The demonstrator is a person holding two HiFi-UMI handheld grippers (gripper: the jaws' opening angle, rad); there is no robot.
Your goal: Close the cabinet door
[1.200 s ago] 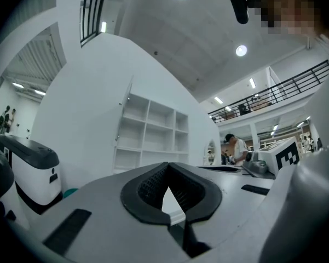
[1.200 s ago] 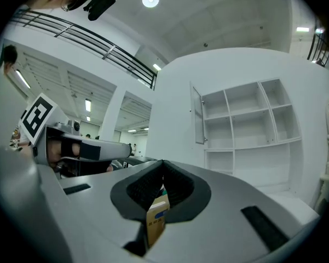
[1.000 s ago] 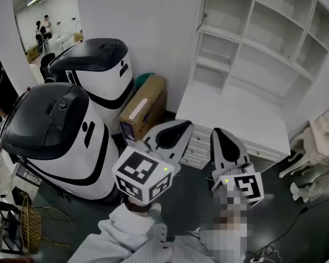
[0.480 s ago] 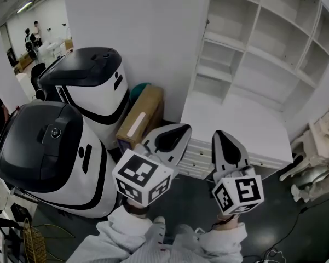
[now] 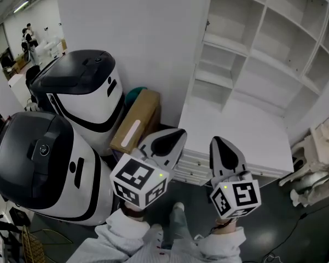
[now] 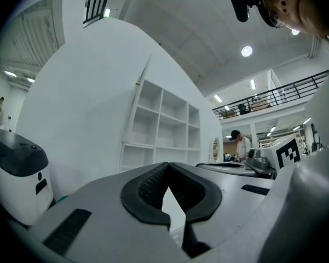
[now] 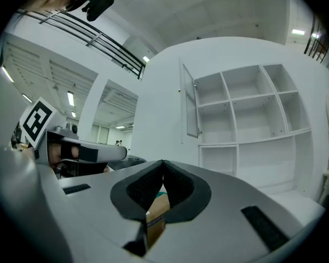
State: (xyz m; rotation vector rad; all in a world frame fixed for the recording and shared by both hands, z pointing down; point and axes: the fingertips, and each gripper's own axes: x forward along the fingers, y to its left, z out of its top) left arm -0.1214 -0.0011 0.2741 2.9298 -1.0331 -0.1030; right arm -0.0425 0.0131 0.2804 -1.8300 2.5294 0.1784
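Observation:
The white cabinet (image 5: 263, 43) with bare shelves stands at the upper right in the head view. Its narrow upper door (image 7: 190, 100) hangs open at the left edge of the shelves in the right gripper view, swung out towards me. Both grippers are held level side by side, short of the cabinet's low drawer base (image 5: 235, 125). My left gripper (image 5: 179, 132) is shut with nothing in it. The right gripper (image 5: 215, 141) is shut and empty too. Neither touches the cabinet or the door. The shelves (image 6: 164, 125) show beyond the left gripper's (image 6: 167, 166) tips.
Two big white-and-black machines (image 5: 79, 89) (image 5: 38, 169) stand at the left, with a cardboard box (image 5: 134, 122) and a teal thing (image 5: 132, 95) against the white wall beside the cabinet. People (image 5: 27, 34) stand far off at upper left. White furniture (image 5: 317, 158) sits at the right.
Both grippers and my view have moved closer to the cabinet together. The machines have slid left and down in the picture. The jaws stay as they were.

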